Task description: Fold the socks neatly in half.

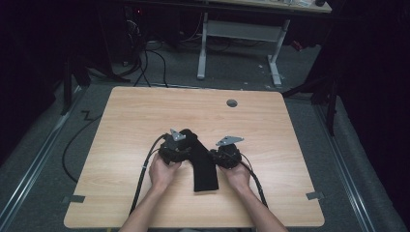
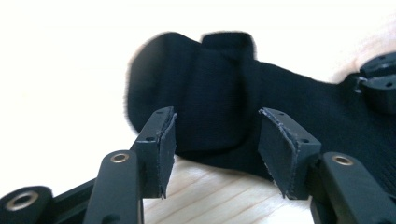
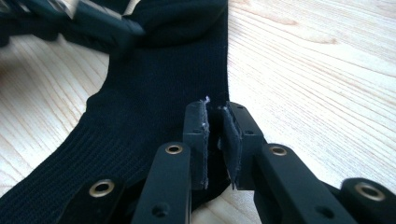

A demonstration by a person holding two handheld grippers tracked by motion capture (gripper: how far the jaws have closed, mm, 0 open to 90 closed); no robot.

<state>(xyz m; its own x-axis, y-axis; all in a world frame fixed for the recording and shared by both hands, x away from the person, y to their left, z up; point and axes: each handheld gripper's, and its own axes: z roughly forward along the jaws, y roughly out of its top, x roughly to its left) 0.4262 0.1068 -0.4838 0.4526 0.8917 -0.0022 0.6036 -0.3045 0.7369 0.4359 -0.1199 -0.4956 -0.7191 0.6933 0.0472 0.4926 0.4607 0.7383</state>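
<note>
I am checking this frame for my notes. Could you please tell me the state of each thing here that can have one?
Sock: flat on the table, its far end folded over.
Left gripper: open, jaws on either side of the folded end.
Right gripper: shut on the sock's edge.
Table: bare wood, round hole near the far edge.

Dim lab or recording workspace.
A light wooden table (image 1: 135,111) is set on grey carpet (image 1: 43,159), backed by a white-legged desk (image 1: 241,34) and trailing black cables (image 1: 145,63).
</note>
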